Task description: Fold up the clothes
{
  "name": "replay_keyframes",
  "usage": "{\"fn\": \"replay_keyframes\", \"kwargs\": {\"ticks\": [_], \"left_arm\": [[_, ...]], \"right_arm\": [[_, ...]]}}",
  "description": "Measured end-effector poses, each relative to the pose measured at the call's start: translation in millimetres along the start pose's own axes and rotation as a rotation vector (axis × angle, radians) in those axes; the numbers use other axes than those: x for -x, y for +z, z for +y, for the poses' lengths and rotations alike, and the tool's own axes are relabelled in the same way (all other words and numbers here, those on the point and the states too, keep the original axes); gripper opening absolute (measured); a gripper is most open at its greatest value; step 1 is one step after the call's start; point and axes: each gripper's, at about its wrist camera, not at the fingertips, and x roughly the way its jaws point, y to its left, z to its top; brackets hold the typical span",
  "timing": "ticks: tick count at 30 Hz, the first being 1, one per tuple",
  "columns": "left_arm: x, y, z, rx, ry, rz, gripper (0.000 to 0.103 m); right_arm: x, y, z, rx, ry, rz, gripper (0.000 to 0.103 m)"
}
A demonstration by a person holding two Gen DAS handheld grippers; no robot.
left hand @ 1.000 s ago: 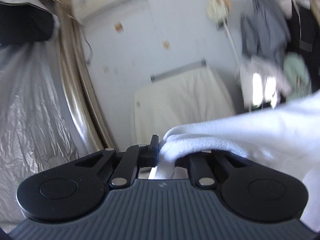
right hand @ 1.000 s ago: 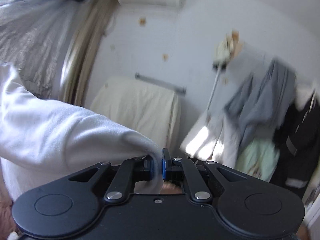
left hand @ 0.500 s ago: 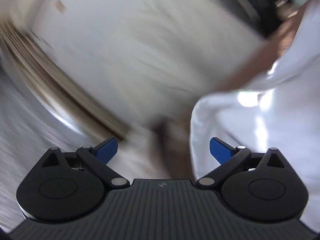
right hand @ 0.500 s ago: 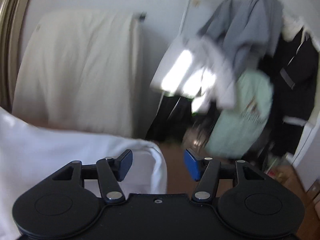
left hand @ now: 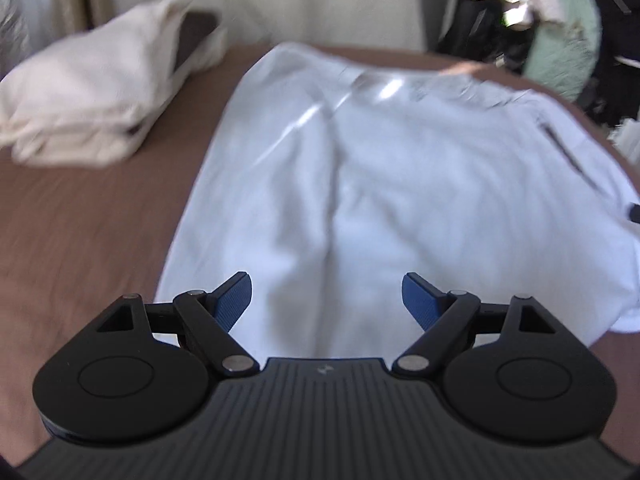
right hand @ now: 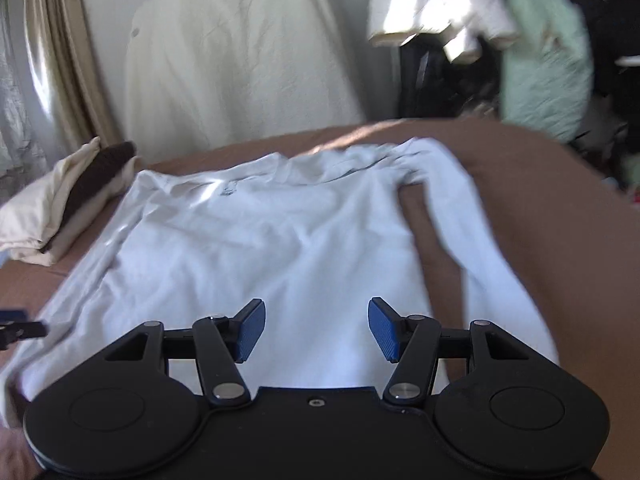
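White long-sleeved top (right hand: pixel 280 248) lay flat on brown bed (right hand: pixel 540 200), long axis running away from cameras, collar at far end. Left gripper (left hand: pixel 326 296) and right gripper (right hand: pixel 316 328) hovered over near hem, jaws apart, empty.

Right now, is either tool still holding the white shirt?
No: both the left tool and right tool are open above the white shirt, which lies spread flat.

One white shirt (right hand: pixel 256 248) is lying on the brown bed (right hand: pixel 560 208); one folded stack (right hand: pixel 60 208) is sitting near its far left corner.
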Motion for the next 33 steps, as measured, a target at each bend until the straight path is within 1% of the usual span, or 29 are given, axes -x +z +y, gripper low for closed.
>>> {"fn": "replay_keyframes", "kwargs": {"ticks": [1,2,4,5,6,8,10,11,13,14,15,16,17,18,19,22,24,26,28,29,31,32,33], "left_arm": [[2,-7,1,0.004,0.011,0.018,0.083],[5,-11,3,0.003,0.018,0.009,0.083],[7,-18,6,0.012,0.033,0.022,0.083],[8,-21,8,0.018,0.041,0.030,0.083],[4,-23,12,0.034,0.059,0.057,0.084],[-1,-31,18,0.059,0.067,0.100,0.085],[-6,-40,25,0.083,0.075,0.144,0.084],[-10,-41,27,0.090,0.073,0.168,0.081],[-12,-43,29,0.069,0.045,0.163,0.053],[-12,-42,28,0.033,0.042,0.142,0.026],[-12,-41,28,0.004,0.066,0.126,0.012],[-9,-38,32,0.017,0.107,0.104,0.010],[-7,-35,36,0.030,0.149,0.082,0.004],[-4,-32,40,0.041,0.194,0.059,0.004],[0,-30,43,0.013,0.301,0.027,0.004],[13,-27,54,-0.040,0.527,-0.054,0.004],[22,-28,68,0.047,0.448,-0.035,0.006],[27,-33,75,0.131,0.372,-0.004,0.007],[29,-39,67,0.119,0.332,0.027,0.007],[33,-41,58,0.087,0.288,0.023,0.007],[46,-47,42,0.063,0.164,-0.012,0.007],[53,-50,33,0.051,0.104,-0.029,0.009],[58,-52,26,0.050,0.070,-0.042,0.012]], "right_arm": [[7,-5,4,0.021,0.002,0.006,0.063],[10,-10,5,0.035,0.002,0.015,0.063],[16,-19,4,0.059,0.001,0.033,0.063],[17,-23,1,0.061,-0.014,0.045,0.063],[18,-26,-4,0.050,-0.022,0.059,0.063],[21,-34,-16,0.024,-0.026,0.085,0.063],[19,-41,-20,0.009,-0.026,0.091,0.063],[19,-45,-21,0.001,-0.025,0.093,0.063],[17,-52,-25,-0.013,-0.025,0.098,0.063],[16,-56,-27,-0.021,-0.025,0.100,0.063],[16,-59,-29,-0.028,-0.025,0.103,0.063],[15,-63,-30,-0.036,-0.024,0.105,0.063],[14,-67,-32,-0.043,-0.024,0.107,0.063],[13,-70,-34,-0.051,-0.024,0.110,0.063],[13,-74,-36,-0.058,-0.024,0.112,0.063],[10,-78,-37,-0.057,-0.029,0.113,0.063],[9,-79,-37,-0.058,-0.032,0.111,0.063],[8,-81,-37,-0.058,-0.037,0.112,0.064],[9,-82,-38,-0.046,-0.044,0.113,0.064],[9,-83,-37,-0.031,-0.046,0.112,0.064],[12,-85,-37,-0.003,-0.044,0.120,0.064],[14,-87,-39,-0.008,-0.035,0.122,0.064],[17,-90,-41,-0.016,-0.026,0.124,0.064]]}}
